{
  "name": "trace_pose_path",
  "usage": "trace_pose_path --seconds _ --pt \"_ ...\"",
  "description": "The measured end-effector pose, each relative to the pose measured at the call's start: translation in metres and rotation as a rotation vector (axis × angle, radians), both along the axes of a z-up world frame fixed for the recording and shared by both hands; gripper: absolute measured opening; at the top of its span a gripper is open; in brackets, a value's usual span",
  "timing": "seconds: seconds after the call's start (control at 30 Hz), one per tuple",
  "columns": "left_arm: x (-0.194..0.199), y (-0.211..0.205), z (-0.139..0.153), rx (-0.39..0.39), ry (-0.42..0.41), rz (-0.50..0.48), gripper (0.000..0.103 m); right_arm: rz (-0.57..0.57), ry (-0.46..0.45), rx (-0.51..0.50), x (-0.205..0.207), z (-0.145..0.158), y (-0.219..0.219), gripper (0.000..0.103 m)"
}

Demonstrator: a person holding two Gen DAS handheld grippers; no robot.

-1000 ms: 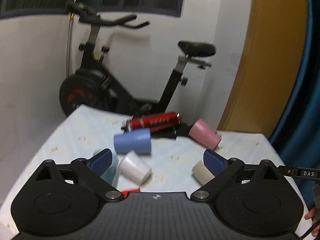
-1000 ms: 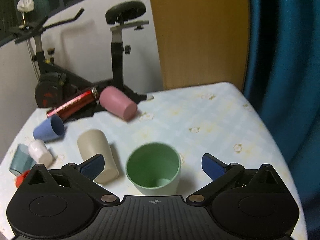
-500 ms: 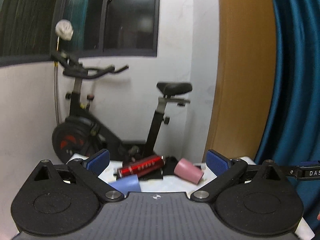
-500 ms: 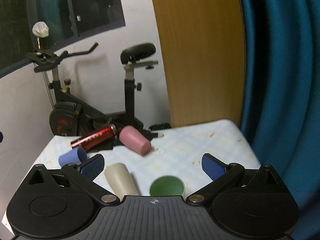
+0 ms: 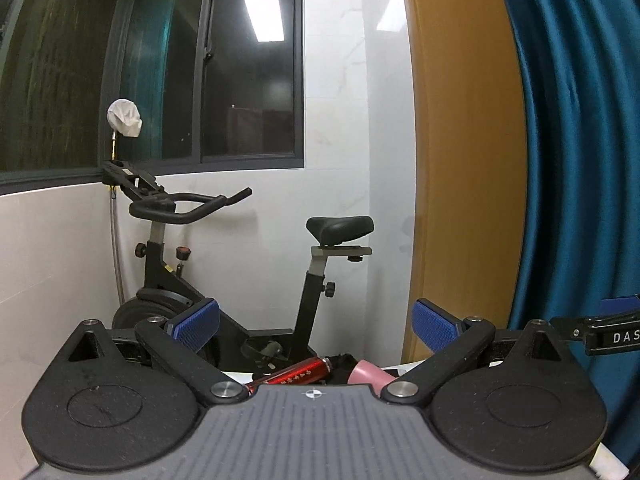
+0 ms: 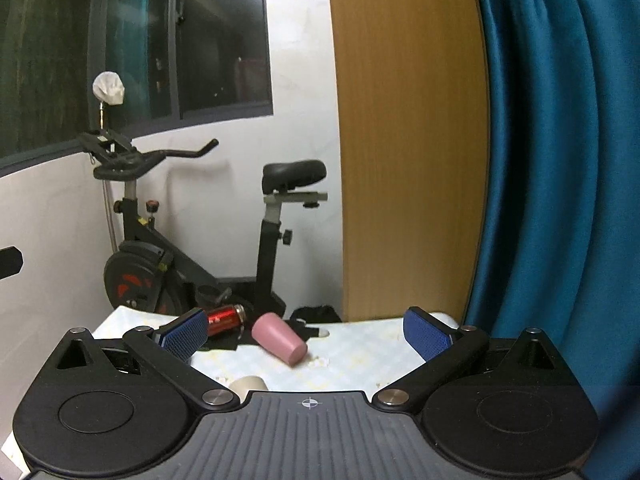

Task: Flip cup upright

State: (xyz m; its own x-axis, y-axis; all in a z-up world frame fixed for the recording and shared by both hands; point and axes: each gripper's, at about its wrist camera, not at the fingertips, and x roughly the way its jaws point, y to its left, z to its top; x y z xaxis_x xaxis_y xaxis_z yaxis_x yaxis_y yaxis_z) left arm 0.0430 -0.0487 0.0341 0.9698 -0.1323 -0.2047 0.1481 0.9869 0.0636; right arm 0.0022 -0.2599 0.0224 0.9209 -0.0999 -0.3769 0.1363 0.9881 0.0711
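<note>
Both grippers, left (image 5: 316,322) and right (image 6: 306,328), have their fingers spread wide, holding nothing. The pink plastic cup (image 6: 279,338) lies tipped over, far back on the bench (image 6: 360,364). A clumsy grab could roll it off the edge.

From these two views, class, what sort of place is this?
Probably a room at home: an exercise bike under a dark window, a blue curtain, and cups on a cloth-covered table.

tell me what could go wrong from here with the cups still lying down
1. The pink cup lies on its side on the table; a nudge could roll it.
2. Both hand-held grippers, left and right, are open and raised, so most of the table sits below view; coming down blind could knock the beige cup or the red can.
</note>
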Motion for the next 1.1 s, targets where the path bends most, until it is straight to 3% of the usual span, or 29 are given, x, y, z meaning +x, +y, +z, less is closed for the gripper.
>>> trace_pose_path --seconds 1.1 --pt "-0.0017 0.0040 -0.0002 0.015 0.014 0.021 0.103 0.001 -0.020 -0.007 -0.0067 0.0064 0.0096 0.103"
